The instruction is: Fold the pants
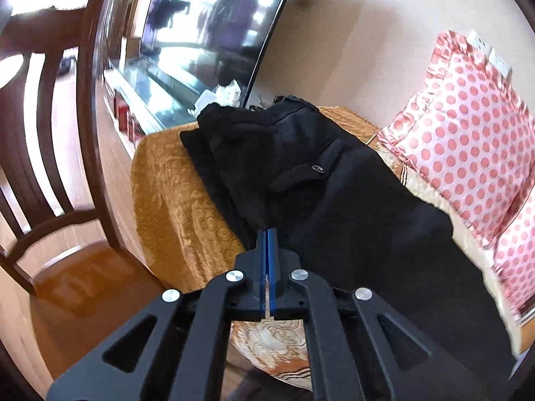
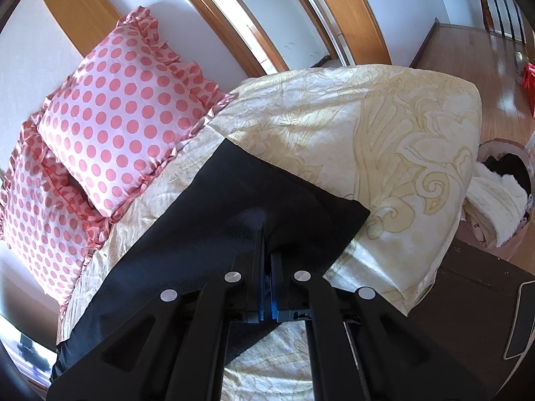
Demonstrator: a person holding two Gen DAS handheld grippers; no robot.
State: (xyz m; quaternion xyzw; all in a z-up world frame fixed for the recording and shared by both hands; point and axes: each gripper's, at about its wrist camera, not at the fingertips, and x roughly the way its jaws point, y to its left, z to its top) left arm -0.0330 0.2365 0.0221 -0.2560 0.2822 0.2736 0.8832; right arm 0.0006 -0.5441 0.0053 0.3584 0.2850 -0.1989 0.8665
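On the bed, black pants [image 1: 334, 180] show a small unreadable oval label only in the left view, left gripper [image 1: 266, 234] pinched shut at their six-o'clock edge, right gripper [image 2: 266, 239] clamping their hem.

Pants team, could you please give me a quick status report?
Left gripper shut at the pants edge. Right gripper shut on the hem. Polka-dot pillows close beside.

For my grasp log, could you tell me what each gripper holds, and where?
The right gripper pinches the black pants near a leg hem. The left gripper is shut, apparently empty.
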